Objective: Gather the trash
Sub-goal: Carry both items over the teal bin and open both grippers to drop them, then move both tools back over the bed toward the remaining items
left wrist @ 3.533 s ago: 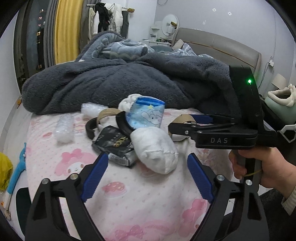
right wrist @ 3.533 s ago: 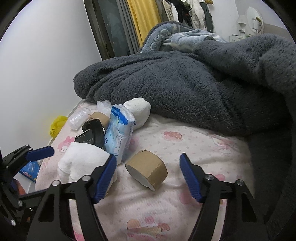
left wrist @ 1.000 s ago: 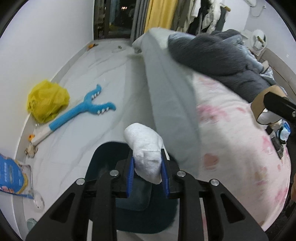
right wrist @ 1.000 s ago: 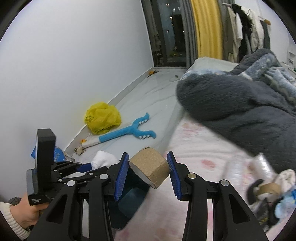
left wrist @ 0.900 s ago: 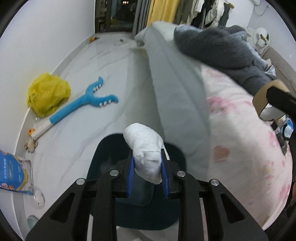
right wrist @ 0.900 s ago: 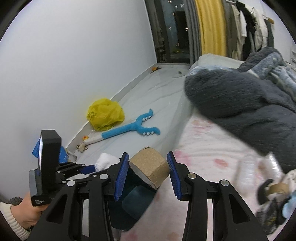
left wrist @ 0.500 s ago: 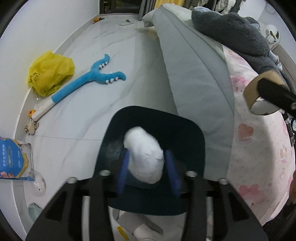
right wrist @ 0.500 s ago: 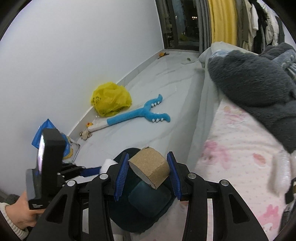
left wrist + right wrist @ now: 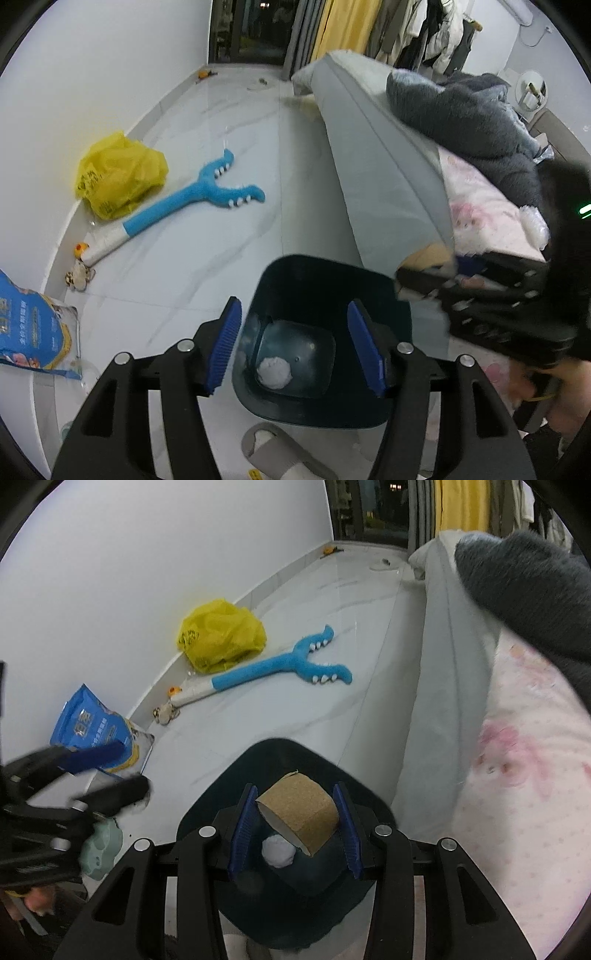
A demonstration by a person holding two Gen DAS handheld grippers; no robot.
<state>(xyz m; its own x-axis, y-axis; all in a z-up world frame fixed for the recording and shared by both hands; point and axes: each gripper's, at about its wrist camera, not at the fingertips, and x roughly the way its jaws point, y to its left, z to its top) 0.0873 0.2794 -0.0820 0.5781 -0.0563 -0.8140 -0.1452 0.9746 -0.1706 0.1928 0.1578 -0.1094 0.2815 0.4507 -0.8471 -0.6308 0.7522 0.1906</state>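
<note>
A dark teal trash bin (image 9: 325, 280) (image 9: 280, 753) stands on the floor beside the bed. A white crumpled wad (image 9: 274, 372) (image 9: 279, 851) lies at its bottom. My left gripper (image 9: 295, 347) hangs over the bin, its jaws opening, with nothing between the blue pads. My right gripper (image 9: 293, 825) is shut on a brown cardboard roll (image 9: 301, 812) and holds it above the bin's mouth. The right gripper and its roll (image 9: 428, 258) also show blurred at the right of the left wrist view. The left gripper (image 9: 85, 771) appears at the left of the right wrist view.
On the marble floor lie a yellow plastic bag (image 9: 118, 175), a blue plush stick toy (image 9: 192, 201) and a blue printed packet (image 9: 33, 332). A grey slipper (image 9: 273, 454) sits in front of the bin. The bed (image 9: 388, 177) with a dark fleece blanket (image 9: 461, 122) borders the right.
The left gripper opened and the white wad dropped into the bin. The right gripper moved down and over the bin with the cardboard roll.
</note>
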